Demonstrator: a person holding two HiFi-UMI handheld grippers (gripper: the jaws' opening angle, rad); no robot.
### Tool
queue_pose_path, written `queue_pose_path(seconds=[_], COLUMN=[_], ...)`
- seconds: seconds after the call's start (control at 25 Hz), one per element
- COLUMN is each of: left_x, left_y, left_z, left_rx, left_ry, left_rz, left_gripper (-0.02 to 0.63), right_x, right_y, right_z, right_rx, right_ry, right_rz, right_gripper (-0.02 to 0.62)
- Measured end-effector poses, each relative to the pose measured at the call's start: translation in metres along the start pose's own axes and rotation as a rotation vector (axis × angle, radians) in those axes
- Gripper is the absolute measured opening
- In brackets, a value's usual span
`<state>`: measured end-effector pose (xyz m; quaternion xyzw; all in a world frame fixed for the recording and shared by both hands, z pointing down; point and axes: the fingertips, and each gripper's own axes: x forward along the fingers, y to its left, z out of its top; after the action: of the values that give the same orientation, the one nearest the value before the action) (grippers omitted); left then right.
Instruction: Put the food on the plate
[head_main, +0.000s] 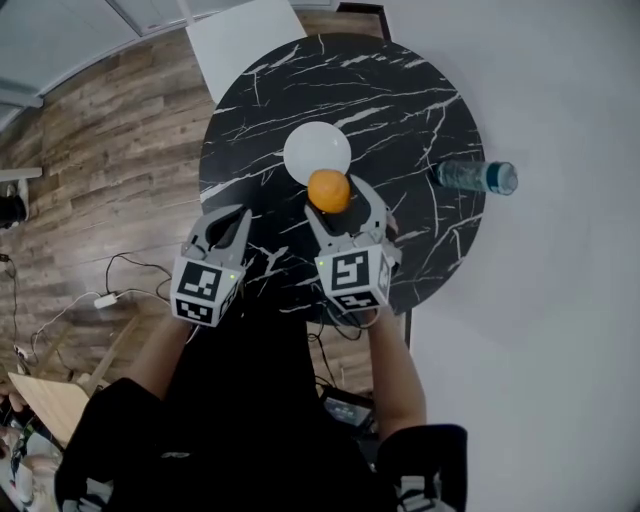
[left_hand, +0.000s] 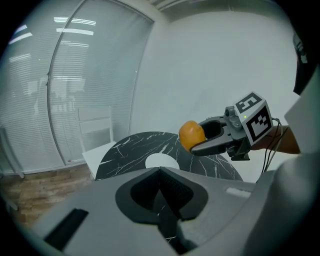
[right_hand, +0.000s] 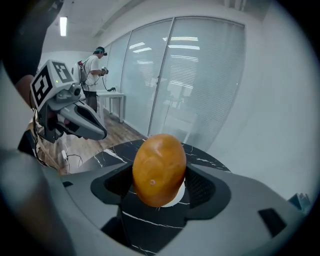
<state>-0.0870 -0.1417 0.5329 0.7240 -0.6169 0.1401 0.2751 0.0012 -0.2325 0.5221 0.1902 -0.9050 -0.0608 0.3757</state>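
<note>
Only print I can see is the square markers on both cubes. The water bottle (head_main: 475, 177) label is too small to read. Right gripper (head_main: 338, 205) is clamped on the orange (right_hand: 159, 170), held in the air over the near rim of the white plate (head_main: 312, 148) on the black marble table (head_main: 400, 110). Left gripper (head_main: 228, 222) has jaws closed together, nothing in them.

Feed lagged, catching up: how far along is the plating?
Done: the orange is off the table, clamped in the right claw. In hand: it hangs by the white plate's near edge. Left: set it on the plate and release. The left claw is empty.
</note>
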Motion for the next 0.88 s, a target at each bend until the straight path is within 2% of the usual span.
queue_pose_path(seconds=[0.28, 0.6, 0.88], left_x=[0.033, 0.052, 0.063], left_y=[0.009, 0.018, 0.023], left_z=[-0.022, -0.04, -0.049], left_rx=[-0.043, -0.049, -0.109], left_ry=[0.037, 0.096, 0.125], left_rz=[0.039, 0.064, 0.1], left_gripper=[0.0, 0.0, 0.0], right_x=[0.033, 0.067, 0.092], right_y=[-0.001, 0.0, 0.001], right_z=[-0.026, -0.045, -0.054], right_rx=[-0.006, -0.016, -0.048], right_ry=[0.067, 0.109, 0.144], right_rz=[0.073, 0.153, 0.212], right_gripper=[0.321, 0.321, 0.321])
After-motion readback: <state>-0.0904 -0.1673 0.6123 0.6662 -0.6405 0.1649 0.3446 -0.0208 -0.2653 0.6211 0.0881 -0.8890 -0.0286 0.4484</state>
